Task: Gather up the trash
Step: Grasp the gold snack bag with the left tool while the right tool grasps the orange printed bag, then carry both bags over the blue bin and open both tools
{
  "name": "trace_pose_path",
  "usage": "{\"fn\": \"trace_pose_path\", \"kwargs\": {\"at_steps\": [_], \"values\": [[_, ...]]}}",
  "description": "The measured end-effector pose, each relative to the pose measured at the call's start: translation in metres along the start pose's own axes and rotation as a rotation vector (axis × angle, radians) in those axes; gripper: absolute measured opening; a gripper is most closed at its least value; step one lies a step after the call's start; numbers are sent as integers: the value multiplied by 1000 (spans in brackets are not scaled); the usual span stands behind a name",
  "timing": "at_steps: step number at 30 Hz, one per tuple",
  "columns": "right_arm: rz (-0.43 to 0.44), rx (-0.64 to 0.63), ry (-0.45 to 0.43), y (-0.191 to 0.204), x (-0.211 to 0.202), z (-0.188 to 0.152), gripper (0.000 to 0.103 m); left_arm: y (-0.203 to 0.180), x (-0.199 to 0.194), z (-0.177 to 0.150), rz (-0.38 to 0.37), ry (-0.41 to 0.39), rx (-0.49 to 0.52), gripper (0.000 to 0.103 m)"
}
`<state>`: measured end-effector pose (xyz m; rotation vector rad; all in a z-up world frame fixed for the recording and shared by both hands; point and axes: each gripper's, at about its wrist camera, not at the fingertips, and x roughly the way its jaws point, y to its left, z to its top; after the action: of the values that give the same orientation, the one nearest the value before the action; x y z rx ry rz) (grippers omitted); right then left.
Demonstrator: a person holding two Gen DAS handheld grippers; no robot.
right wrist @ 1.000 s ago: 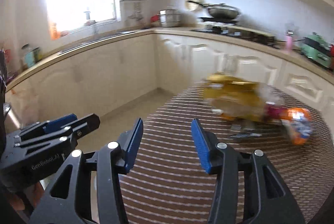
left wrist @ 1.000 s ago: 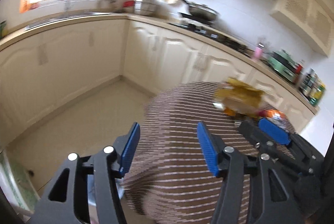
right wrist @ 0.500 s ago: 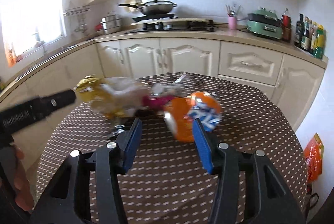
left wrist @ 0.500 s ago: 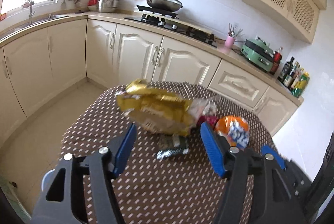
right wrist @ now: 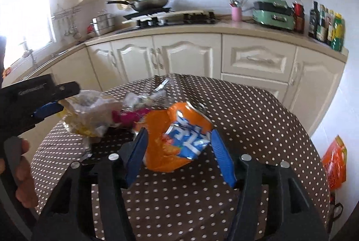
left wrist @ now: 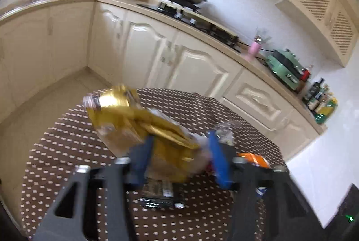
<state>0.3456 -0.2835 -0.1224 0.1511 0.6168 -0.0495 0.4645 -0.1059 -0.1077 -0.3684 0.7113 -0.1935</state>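
A: Entry. Round bench [right wrist: 258, 119], brown cloth with white dots. Trash sits in a heap near its middle.

B: Items?

A: Gold bag [left wrist: 134, 119], crumpled, at the left of the heap. A clear wrapper [right wrist: 143, 99] and a pink wrapper [right wrist: 128, 117] between it and a crushed orange can [right wrist: 179, 137] on the right. A dark flat packet [left wrist: 161, 196] lies on the cloth under the near edge of the bag.

B: Left claw [left wrist: 179, 155]?

A: Jaws have just been closing. The bag's near end is between the blue fingers [left wrist: 218, 160]. The frame is blurred, so I cannot tell whether the pads press on it yet.

B: Right claw [right wrist: 177, 151]?

A: Jaws spread, and they have just been opening. The can lies between the fingertips on the cloth; the pads stand clear of it on both sides. Can is torn open and flattened, with blue and white print facing up.

B: Is the left claw seen from the right camera?

A: Yes, at the left edge, its blue tip at the bag. A hand [right wrist: 20, 164] grips its handle.

B: Containers on the counter [right wrist: 224, 26]?

A: Pink cup [right wrist: 236, 12] holding utensils. Steel pots [right wrist: 103, 22] by the window, contents hidden. Lidded pan [right wrist: 150, 2] on the hob. Bottles [right wrist: 325, 23] at the far right, beside a green appliance [right wrist: 273, 13].

B: Floor?

A: An orange bag [right wrist: 334, 164] lies right of the bench.
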Motion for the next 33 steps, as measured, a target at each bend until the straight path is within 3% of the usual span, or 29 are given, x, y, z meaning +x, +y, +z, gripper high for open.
{"fn": "trace_pose_path", "kwargs": {"at_steps": [2, 5, 11, 16, 20, 24, 33], "values": [[9, 36, 32, -6, 9, -1, 57, -5, 1, -1, -15, -13, 33, 15], [36, 83, 70, -11, 17, -4, 57, -19, -5, -8, -43, -59, 101, 8], [61, 181, 132, -24, 33, -6, 57, -51, -27, -30, -74, -171, 286, 8], [140, 255, 166, -30, 48, -3, 57, -53, -28, -41, -63, -156, 315, 8], [178, 271, 172, -28, 55, 2, 38, -47, -32, -46, -63, -152, 309, 8], [245, 285, 119, -29, 49, 9, 19, -39, -35, -44, -76, -138, 286, 8], [138, 53, -71, 31, -16, 13, 15, -15, -71, -43, -89, -163, 260, 8]]}}
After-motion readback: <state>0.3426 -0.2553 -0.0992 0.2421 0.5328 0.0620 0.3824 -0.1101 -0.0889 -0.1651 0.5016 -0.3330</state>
